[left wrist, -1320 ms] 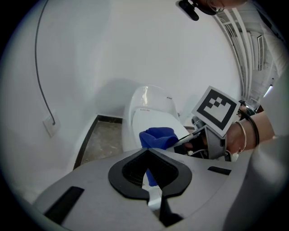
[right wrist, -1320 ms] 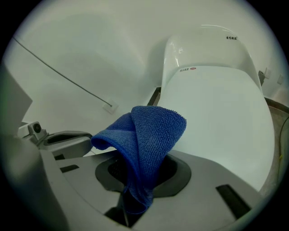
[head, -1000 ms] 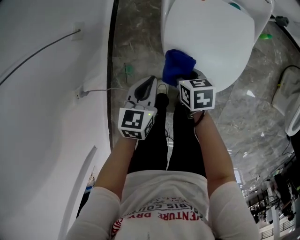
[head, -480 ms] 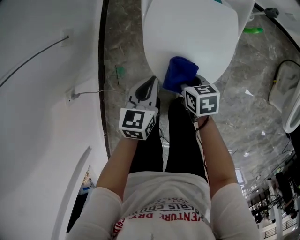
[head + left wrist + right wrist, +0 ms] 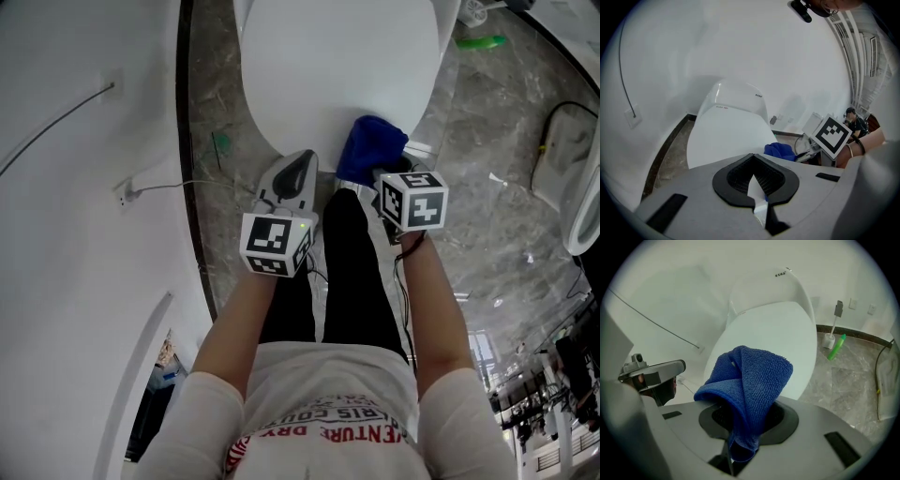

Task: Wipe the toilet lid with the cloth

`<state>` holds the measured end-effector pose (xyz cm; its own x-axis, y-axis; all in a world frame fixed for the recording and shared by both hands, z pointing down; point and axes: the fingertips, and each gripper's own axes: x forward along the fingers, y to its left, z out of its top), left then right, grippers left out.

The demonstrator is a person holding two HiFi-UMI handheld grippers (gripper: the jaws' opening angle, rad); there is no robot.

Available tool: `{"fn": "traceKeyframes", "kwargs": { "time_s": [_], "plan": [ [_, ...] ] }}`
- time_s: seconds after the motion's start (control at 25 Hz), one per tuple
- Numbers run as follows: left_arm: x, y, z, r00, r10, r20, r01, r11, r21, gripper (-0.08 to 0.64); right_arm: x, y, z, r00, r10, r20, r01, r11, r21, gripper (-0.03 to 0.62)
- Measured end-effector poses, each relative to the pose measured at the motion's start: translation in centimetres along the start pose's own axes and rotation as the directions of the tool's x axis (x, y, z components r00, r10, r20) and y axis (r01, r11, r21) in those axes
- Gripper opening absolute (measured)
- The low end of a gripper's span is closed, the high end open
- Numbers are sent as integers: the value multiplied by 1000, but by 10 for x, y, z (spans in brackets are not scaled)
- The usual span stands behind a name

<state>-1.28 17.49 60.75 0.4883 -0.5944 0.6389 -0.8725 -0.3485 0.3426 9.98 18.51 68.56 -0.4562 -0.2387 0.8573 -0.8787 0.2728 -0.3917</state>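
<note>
The white toilet lid point(image 5: 337, 66) is down, at the top of the head view. A blue cloth point(image 5: 372, 147) rests at its near right edge, and my right gripper point(image 5: 382, 171) is shut on it. In the right gripper view the cloth point(image 5: 750, 380) bunches up out of the right gripper point(image 5: 740, 437), with the lid point(image 5: 773, 338) behind it. My left gripper point(image 5: 298, 161) hovers at the lid's near edge, left of the cloth, shut and holding nothing. The left gripper view shows the left gripper point(image 5: 757, 187), the lid point(image 5: 731, 136) ahead and the cloth point(image 5: 780, 151) to the right.
A white wall with a cable and socket point(image 5: 127, 192) runs along the left. Beyond the lid on the marble floor are a toilet brush holder point(image 5: 829, 336) and a green object point(image 5: 836, 348). A white fixture point(image 5: 562, 150) stands at the right. The person's black-clad legs are below the grippers.
The right gripper has swept the cloth from the left part of the lid's near edge to its right part. The left gripper has kept its place near the front edge.
</note>
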Motion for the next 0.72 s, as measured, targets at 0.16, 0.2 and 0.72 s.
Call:
{"fn": "traceKeyframes", "kwargs": {
  "time_s": [0.16, 0.2, 0.72],
  "plan": [
    [6, -19, -1, 1000, 1, 4, -1, 1000, 0, 6, -12, -26, -12, 999, -39, -7, 39, 999, 34, 87],
    [9, -22, 0, 1000, 3, 3, -3, 1000, 0, 6, -15, -33, -14, 999, -46, -10, 47, 998, 32, 87],
    [34, -76, -3, 998, -66, -11, 66, 997, 32, 6, -52, -94, -37, 983, -185, 9, 183, 976, 116, 87]
  ]
}}
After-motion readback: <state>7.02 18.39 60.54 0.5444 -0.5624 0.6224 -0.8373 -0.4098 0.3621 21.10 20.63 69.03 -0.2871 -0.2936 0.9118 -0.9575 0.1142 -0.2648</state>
